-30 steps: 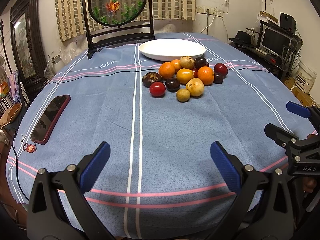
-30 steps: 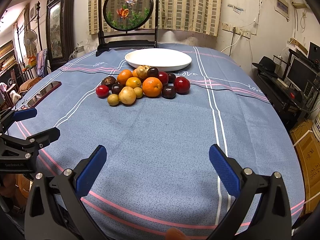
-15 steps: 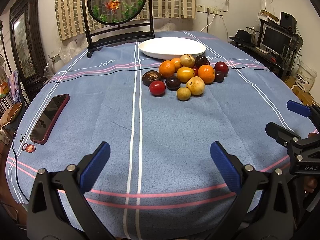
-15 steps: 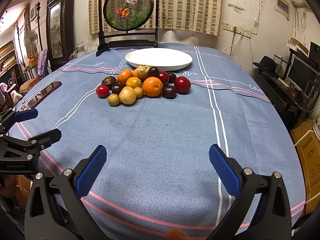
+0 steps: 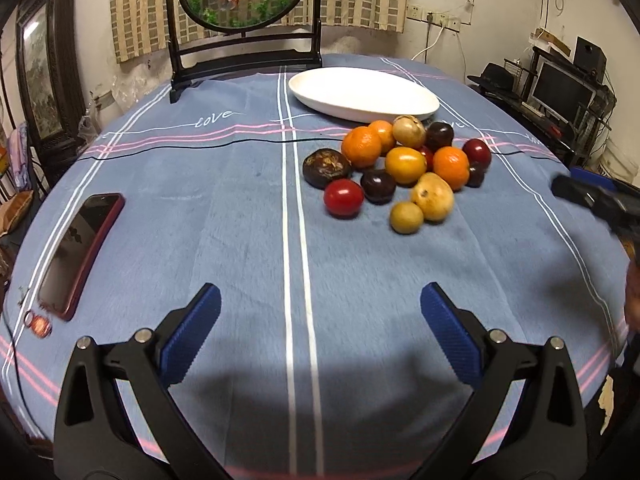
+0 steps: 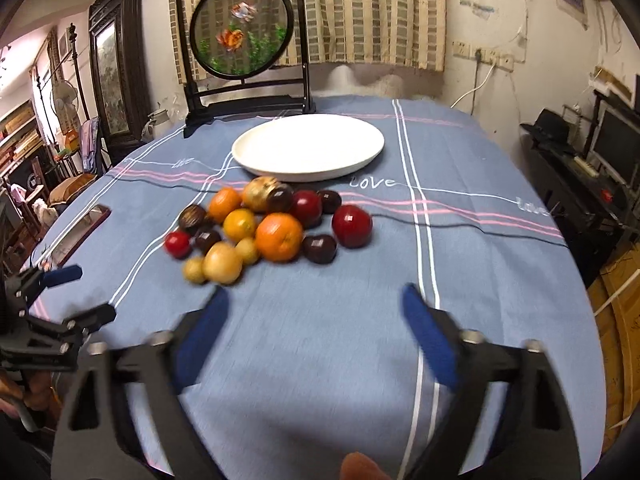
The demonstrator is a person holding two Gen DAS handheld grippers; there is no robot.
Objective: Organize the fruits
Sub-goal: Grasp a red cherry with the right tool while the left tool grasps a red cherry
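A pile of fruits [image 5: 400, 164] lies on the blue tablecloth: oranges, dark plums, red ones and yellow ones. It also shows in the right wrist view [image 6: 264, 228]. An empty white plate [image 5: 362, 94] sits just behind the pile, and shows in the right wrist view [image 6: 308, 146]. My left gripper [image 5: 320, 320] is open and empty, well short of the pile. My right gripper [image 6: 316, 328] is open and empty, close in front of the pile, and shows blurred at the right edge of the left wrist view [image 5: 592, 196].
A red phone [image 5: 78, 248] lies at the left side of the table, with a small round charm [image 5: 38, 324] beside it. A black framed round screen [image 5: 240, 20] stands at the back. A thin black cable [image 5: 180, 146] crosses the cloth. A desk with monitor [image 5: 560, 92] stands right.
Both grippers have moved forward toward the fruit pile; the right one moved more and is blurred. Both stay open. No fruit has moved.
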